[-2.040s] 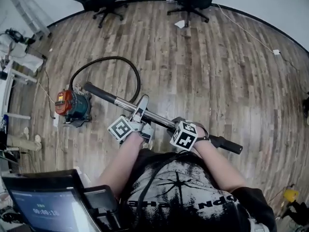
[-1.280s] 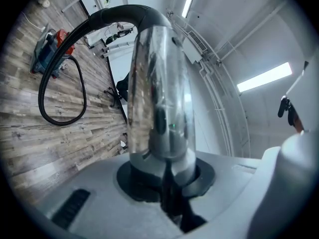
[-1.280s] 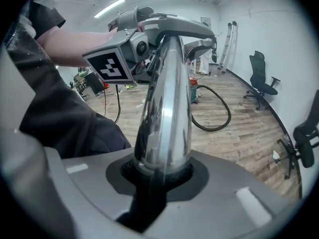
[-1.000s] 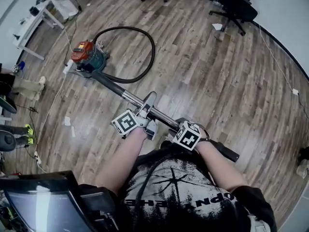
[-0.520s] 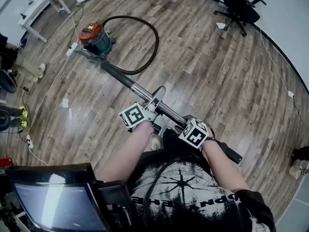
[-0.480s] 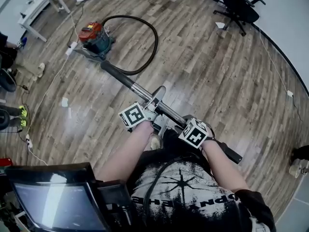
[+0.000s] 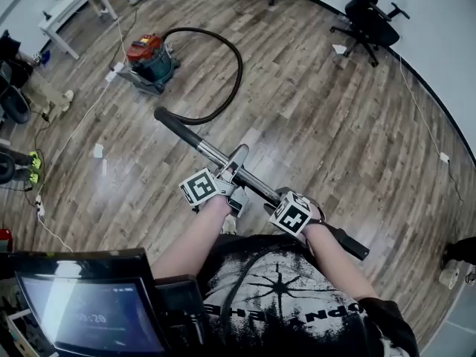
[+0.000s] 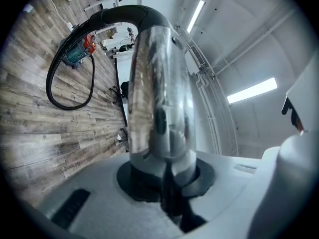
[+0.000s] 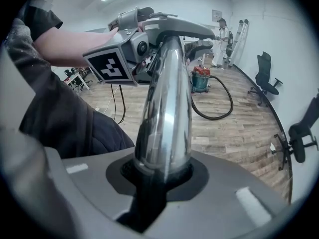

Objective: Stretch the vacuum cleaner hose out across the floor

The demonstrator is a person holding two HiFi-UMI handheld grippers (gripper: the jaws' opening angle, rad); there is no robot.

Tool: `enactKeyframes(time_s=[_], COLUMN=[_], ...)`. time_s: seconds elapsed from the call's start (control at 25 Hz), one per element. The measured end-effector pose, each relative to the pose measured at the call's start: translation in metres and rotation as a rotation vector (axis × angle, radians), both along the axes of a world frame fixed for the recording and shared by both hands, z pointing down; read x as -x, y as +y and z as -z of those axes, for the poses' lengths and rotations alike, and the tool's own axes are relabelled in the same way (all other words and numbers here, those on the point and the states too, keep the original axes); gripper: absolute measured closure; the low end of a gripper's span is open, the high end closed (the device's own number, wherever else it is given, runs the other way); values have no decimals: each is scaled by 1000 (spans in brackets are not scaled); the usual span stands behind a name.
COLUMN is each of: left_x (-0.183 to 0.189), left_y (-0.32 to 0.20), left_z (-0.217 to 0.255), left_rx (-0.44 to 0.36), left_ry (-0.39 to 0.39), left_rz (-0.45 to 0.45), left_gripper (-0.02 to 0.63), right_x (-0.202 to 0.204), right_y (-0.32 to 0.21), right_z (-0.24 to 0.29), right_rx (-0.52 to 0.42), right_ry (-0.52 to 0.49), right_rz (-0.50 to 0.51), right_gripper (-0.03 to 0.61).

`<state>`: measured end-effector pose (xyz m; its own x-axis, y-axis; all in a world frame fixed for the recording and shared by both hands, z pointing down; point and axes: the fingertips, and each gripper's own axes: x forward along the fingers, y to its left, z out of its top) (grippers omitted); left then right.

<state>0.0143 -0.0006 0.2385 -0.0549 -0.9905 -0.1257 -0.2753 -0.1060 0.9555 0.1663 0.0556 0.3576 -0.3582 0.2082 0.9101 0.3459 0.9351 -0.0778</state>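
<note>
At the left of the head view the vacuum cleaner (image 7: 151, 56) stands on the wooden floor (image 7: 320, 117); its black hose (image 7: 236, 65) leaves the body, runs out in a wide curve and comes back to a black handle (image 7: 172, 123), so it makes a loop open on one side only; the loop lies flat on the boards.

From the handle a shiny metal tube (image 7: 212, 153) goes slanting toward the person; the left gripper (image 7: 227, 171) is clenched on this tube, and in the left gripper view the chrome tube stands pinched between the two jaws, with the curved hose and the vacuum cleaner far behind it.

More to the right, the right gripper (image 7: 286, 207) grasps the same tube, just beside the left one; its own view also shows the tube pressed between its jaws; past it the tube ends in a black tip (image 7: 349, 245) near the person's side.

On progress, the first part looks done; both grippers have a firm hold on the rigid end of the hose, and this end is already well apart from the vacuum cleaner. The main part is left, because the hose is not yet straight; it seems the tube must be carried further from the vacuum cleaner, toward the free floor on the right, until the curve opens into a line; after that the tube should be laid down and released.
</note>
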Motion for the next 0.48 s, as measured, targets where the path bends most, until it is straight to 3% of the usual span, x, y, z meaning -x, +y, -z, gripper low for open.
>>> enactKeyframes(time_s=[0.04,0.12,0.28,0.32,0.4,0.48], left_x=[-13,-38,-86,-100,-130,-151], left_y=[-6,-16,-28,-33,-46,-55], left_z=[3,-1,-21,-23,-17,-15], left_rx=[-20,-6,132,136,59,39], left_ry=[24,2,-96,-94,-33,-23], left_rz=[-1,-1,28,34,32,35], left_gripper=[561,560,560,560,560,560], right_x=[-11,-37,-96,-110,-135,-155], right_y=[-4,-13,-35,-40,-49,-55], right_z=[0,-1,-8,-9,-11,-14], right_rx=[5,16,35,37,41,51], right_ry=[-1,1,5,5,6,1], right_rz=[3,4,20,27,38,45], right_gripper=[488,488,488,488,488,488])
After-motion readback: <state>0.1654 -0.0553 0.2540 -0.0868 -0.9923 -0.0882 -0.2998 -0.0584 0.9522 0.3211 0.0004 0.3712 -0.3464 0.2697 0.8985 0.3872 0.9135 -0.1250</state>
